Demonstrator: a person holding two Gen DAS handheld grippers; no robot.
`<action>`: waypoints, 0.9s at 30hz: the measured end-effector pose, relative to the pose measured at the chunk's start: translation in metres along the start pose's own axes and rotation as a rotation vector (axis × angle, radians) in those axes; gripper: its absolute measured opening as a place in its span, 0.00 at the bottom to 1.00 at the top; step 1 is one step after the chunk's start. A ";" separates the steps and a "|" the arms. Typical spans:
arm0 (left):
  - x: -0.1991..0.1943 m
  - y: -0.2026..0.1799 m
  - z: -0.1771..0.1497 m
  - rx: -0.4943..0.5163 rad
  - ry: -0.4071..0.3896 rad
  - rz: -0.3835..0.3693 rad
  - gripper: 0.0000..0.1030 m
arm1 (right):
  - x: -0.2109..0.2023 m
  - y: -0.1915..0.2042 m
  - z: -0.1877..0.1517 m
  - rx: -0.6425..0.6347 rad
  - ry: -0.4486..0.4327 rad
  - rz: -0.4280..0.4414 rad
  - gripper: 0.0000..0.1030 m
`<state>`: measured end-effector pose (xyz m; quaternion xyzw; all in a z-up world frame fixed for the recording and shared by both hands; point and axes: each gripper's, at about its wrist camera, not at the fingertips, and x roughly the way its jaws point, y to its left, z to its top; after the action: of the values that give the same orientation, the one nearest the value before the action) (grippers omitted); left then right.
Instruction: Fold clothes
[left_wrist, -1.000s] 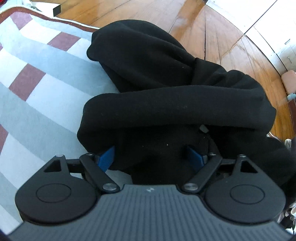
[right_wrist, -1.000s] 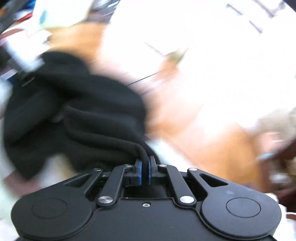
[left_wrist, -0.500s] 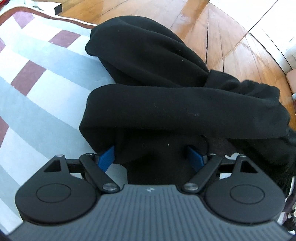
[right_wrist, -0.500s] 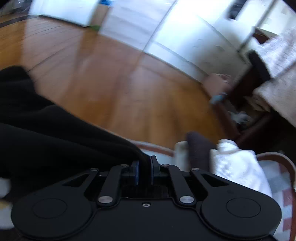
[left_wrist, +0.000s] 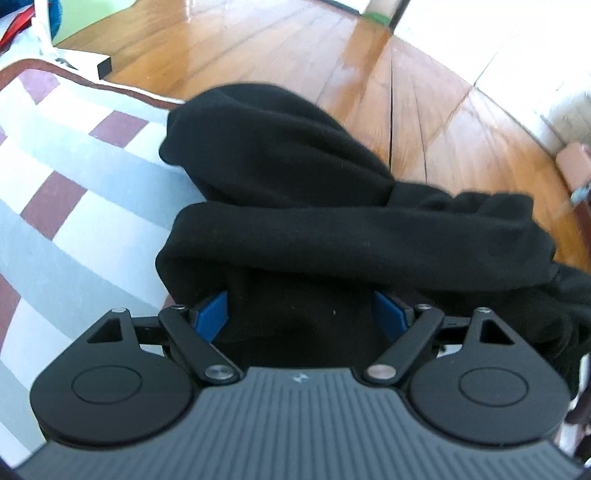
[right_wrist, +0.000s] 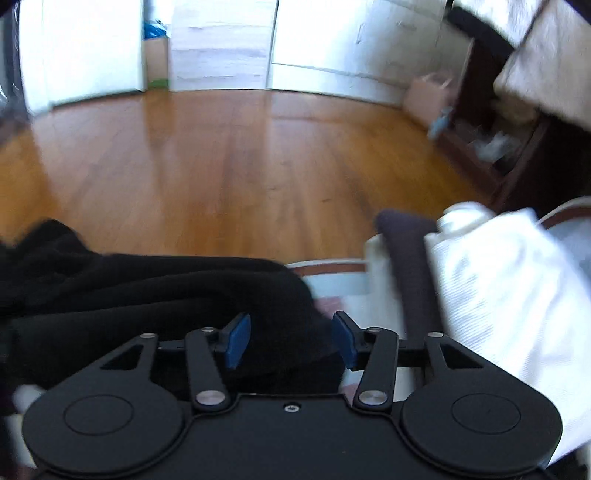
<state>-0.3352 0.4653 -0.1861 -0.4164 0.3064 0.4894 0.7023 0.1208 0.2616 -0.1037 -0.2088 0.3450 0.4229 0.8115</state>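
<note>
A black garment (left_wrist: 314, 206) lies bunched on a striped grey, white and maroon bedcover (left_wrist: 62, 206), reaching its far edge. My left gripper (left_wrist: 301, 314) is open, its blue pads (left_wrist: 212, 314) spread wide with black cloth lying between them. In the right wrist view the same black garment (right_wrist: 147, 291) lies at the left. My right gripper (right_wrist: 291, 341) is open, with a fold of the black cloth between its blue pads (right_wrist: 238, 341).
Folded white cloth (right_wrist: 498, 295) and a dark grey piece (right_wrist: 410, 251) lie on the bedcover to the right of my right gripper. Beyond the bed edge is wooden floor (right_wrist: 240, 166), with white cabinets (right_wrist: 314, 44) and dark furniture (right_wrist: 517, 147) behind.
My right gripper was shut on the black garment's fold and has opened. It swung round and lowered the cloth onto the bedcover. My left gripper stayed open and nearly still.
</note>
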 end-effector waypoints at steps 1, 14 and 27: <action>0.003 0.000 -0.002 0.002 0.022 0.006 0.81 | -0.003 -0.006 0.002 0.011 -0.002 0.039 0.53; 0.048 -0.031 -0.026 0.133 0.199 -0.031 0.96 | 0.057 0.012 -0.065 0.272 0.265 0.578 0.71; -0.015 -0.035 -0.004 0.173 -0.190 0.030 0.18 | 0.058 0.070 -0.026 0.055 -0.006 0.460 0.17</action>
<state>-0.3074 0.4493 -0.1659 -0.3015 0.2860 0.5089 0.7539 0.0765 0.3153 -0.1679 -0.1013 0.3927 0.5878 0.7000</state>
